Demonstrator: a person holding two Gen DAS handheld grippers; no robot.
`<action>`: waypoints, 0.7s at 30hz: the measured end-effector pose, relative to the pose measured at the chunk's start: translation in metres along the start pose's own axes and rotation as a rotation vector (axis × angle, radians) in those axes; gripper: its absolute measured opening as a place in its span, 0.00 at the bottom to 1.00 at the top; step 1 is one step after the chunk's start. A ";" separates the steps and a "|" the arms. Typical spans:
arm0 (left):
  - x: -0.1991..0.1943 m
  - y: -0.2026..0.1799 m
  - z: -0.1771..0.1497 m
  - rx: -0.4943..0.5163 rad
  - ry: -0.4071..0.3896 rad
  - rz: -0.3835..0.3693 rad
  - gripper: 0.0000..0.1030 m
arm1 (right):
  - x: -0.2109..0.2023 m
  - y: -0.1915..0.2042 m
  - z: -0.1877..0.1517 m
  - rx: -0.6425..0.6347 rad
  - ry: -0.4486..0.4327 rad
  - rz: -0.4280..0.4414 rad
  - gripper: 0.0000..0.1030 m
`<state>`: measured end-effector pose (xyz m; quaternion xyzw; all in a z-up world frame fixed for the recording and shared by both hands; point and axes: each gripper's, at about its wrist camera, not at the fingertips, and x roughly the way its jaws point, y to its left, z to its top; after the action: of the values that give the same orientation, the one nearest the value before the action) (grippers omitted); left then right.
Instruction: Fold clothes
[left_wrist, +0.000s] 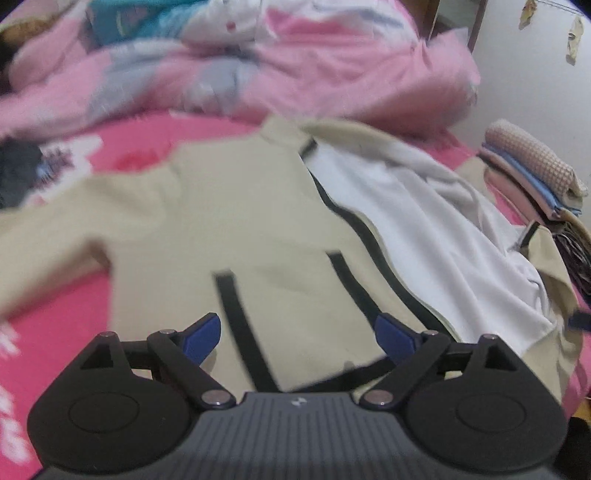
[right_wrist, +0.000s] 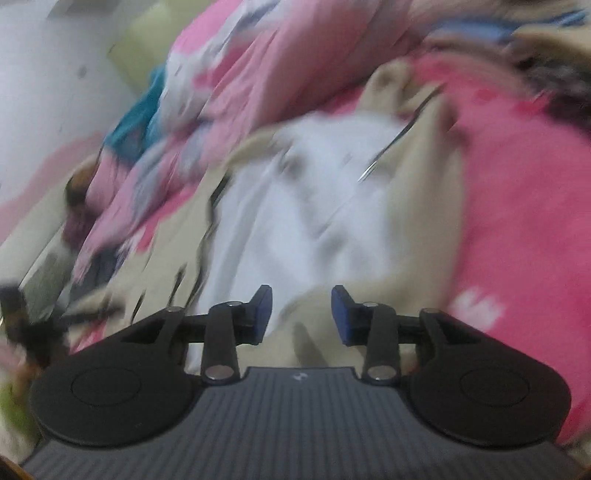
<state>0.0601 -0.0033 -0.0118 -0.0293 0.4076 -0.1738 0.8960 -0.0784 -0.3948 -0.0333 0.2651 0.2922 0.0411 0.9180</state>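
A bed covered by a pink printed sheet is seen, with a rumpled pink quilt heaped at its far side and a beige jacket with black trim spread flat in the middle, its right half thrown open to show white lining. A small stack of folded clothes is set near the jacket's right edge. The left tongs are held wide open above the jacket's hem with nothing gripped, and the right tongs are parted over the lining, likewise empty
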 end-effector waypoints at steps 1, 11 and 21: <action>0.005 0.000 -0.004 -0.011 0.014 -0.004 0.89 | -0.002 -0.004 0.008 -0.013 -0.046 -0.036 0.37; 0.026 -0.013 -0.026 0.031 0.012 0.096 0.96 | 0.079 0.033 0.038 -0.630 -0.116 -0.366 0.40; 0.033 -0.021 -0.031 0.061 -0.035 0.107 1.00 | 0.117 -0.013 0.052 -0.579 0.002 -0.407 0.25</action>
<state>0.0510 -0.0311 -0.0518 0.0170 0.3873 -0.1374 0.9115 0.0464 -0.4031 -0.0647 -0.0697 0.3162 -0.0610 0.9441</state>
